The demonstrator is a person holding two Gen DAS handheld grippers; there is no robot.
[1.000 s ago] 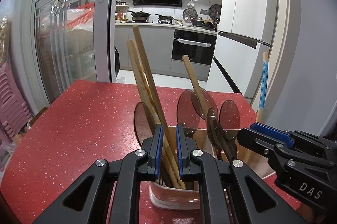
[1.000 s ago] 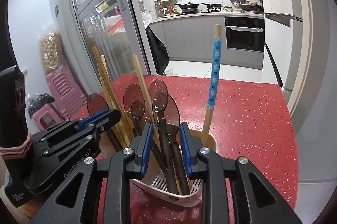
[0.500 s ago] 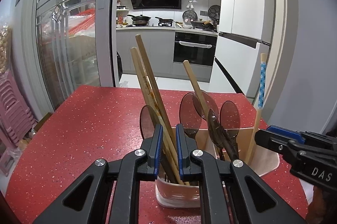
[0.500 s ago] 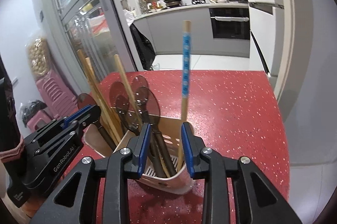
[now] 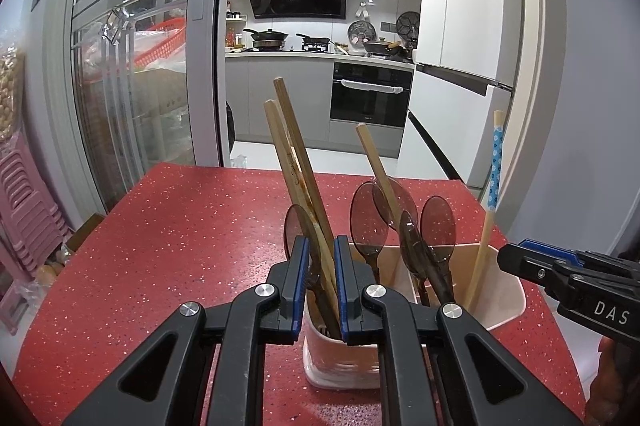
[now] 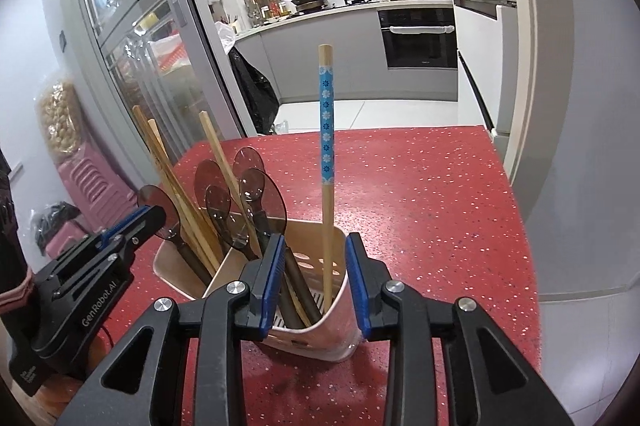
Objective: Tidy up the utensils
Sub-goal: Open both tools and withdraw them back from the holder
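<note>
Standing on: the red speckled surface (image 5: 180,246), a pale pink utensil holder (image 6: 320,330) with two compartments.
Holder contents, left compartment: plain wooden chopsticks (image 5: 298,162) leaning, with one translucent brown spoon (image 6: 160,212) beside them.
Holder contents, right compartment: several more brown spoons (image 5: 438,226), one plain chopstick and a blue-patterned chopstick (image 6: 326,130) that stands nearly upright at the far wall.
Left gripper (image 5: 321,282): over the holder's left end; its blue-padded fingers (image 5: 299,278) are spreading, with the plain chopsticks between them; a gap shows on either side, so no pinch.
Right gripper (image 6: 316,282): at the holder's right end, fingers (image 6: 272,278) spread on either side of the right compartment; the dark spoon handles and the patterned chopstick's foot stand between them, untouched by either pad.
Relation: the two grippers sit near each other, apart, each visible at the edge of the other's view.
Background: a kitchen with an oven (image 5: 370,94) beyond a glass sliding door (image 5: 132,86).
</note>
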